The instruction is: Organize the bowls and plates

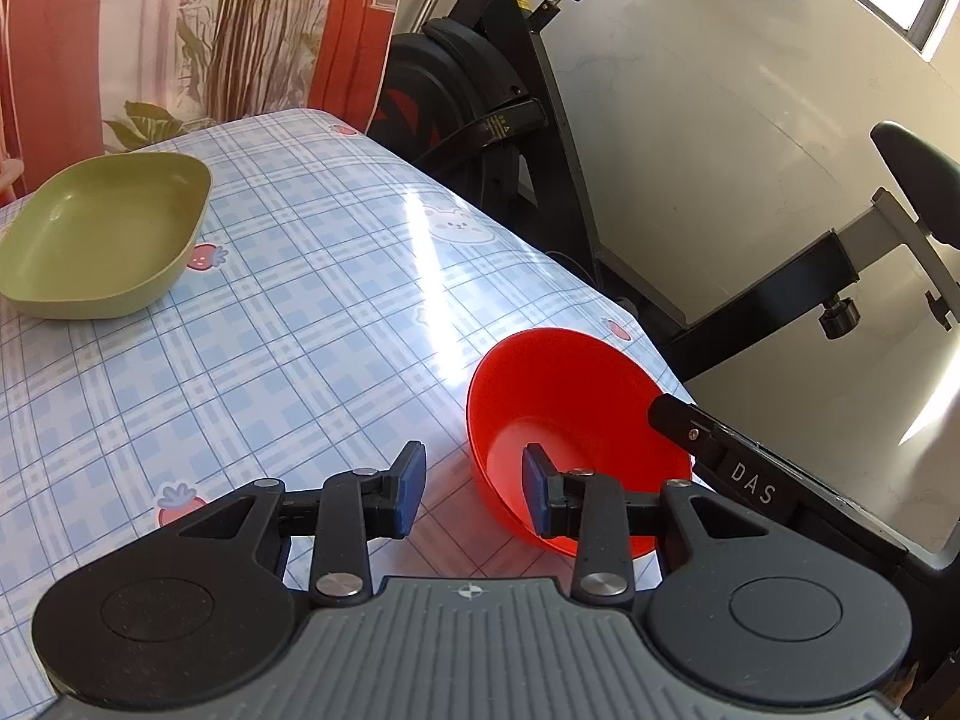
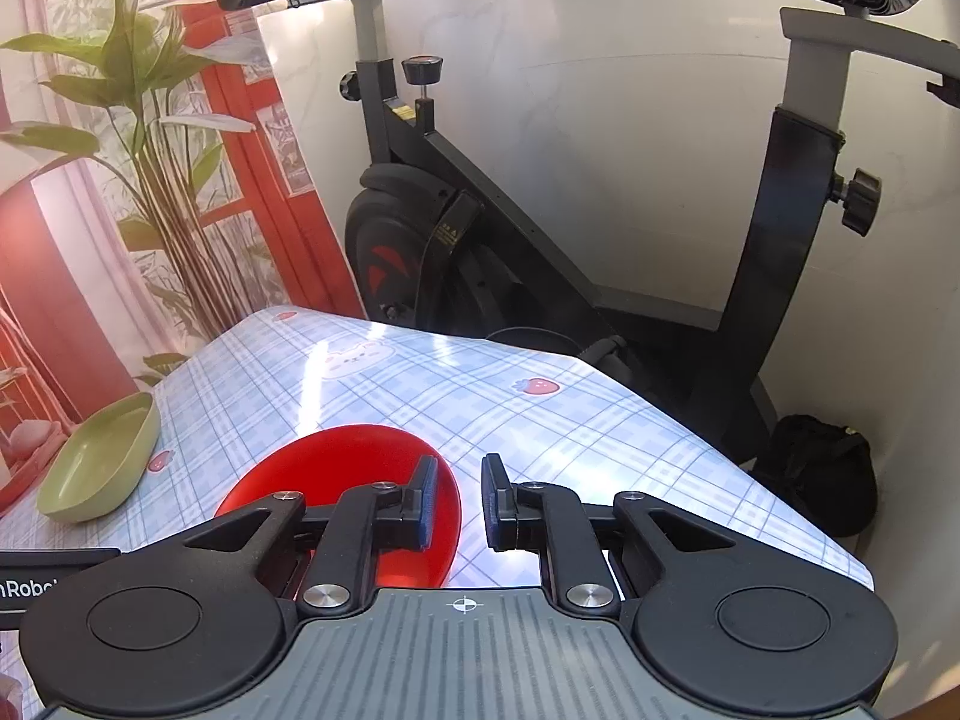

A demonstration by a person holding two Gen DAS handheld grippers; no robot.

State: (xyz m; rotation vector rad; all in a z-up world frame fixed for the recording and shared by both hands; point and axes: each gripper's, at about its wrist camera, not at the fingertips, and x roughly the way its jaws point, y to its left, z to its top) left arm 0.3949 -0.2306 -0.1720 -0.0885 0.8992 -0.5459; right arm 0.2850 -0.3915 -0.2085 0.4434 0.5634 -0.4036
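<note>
**Red bowl by its rim, between two open grippers**

Plainly, the red bowl sits near the table's right edge, tilted in the left view. The left gripper is spread, straddling the near rim; the right gripper is spread too, straddling the other rim. It looks light, stiff, glossy plastic, likely slippery: pinch the thin rim wall. The green dish lies far left.

On the table, the dish sits far left, well apart from the bowl near the right edge. An exercise bike stands behind the table.
</note>
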